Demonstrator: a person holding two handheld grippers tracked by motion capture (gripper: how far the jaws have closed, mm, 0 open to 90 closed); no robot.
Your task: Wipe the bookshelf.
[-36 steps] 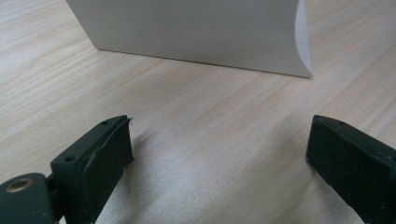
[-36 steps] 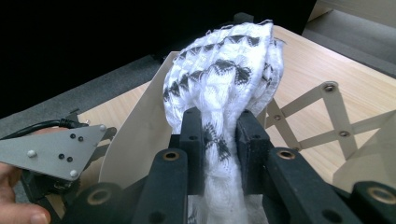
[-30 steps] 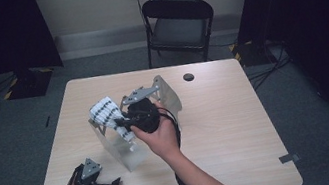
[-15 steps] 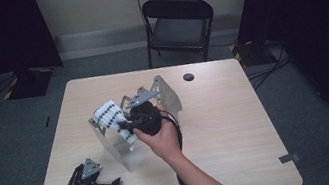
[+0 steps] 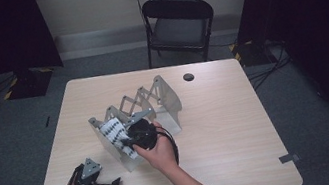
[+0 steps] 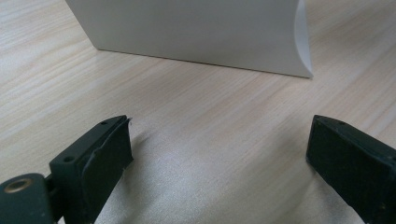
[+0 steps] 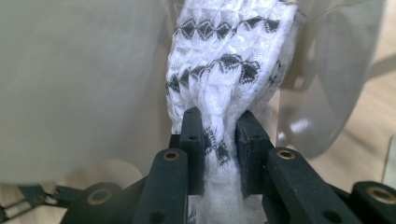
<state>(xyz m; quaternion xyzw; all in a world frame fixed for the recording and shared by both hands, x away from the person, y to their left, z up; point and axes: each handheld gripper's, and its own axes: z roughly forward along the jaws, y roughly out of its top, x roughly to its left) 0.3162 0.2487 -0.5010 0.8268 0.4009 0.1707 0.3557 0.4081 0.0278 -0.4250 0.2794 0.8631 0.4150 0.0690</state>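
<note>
Sock [image 7: 224,74], white with black pattern, pinched in the right gripper [image 7: 219,135] between two panels of the folding rack [image 5: 162,93]. Left gripper [image 6: 219,154] rests on the table [image 5: 229,127], jaws wide, holding nothing.

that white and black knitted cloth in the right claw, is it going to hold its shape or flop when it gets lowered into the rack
Probably floppy: the knitted cloth bunches into a narrow pinch where the right claw squeezes it. It looks light, hanging from that one pinch. The yarn looks fuzzy, so it likely won't slip, but may snag on the rack plates standing close beside it.
</note>
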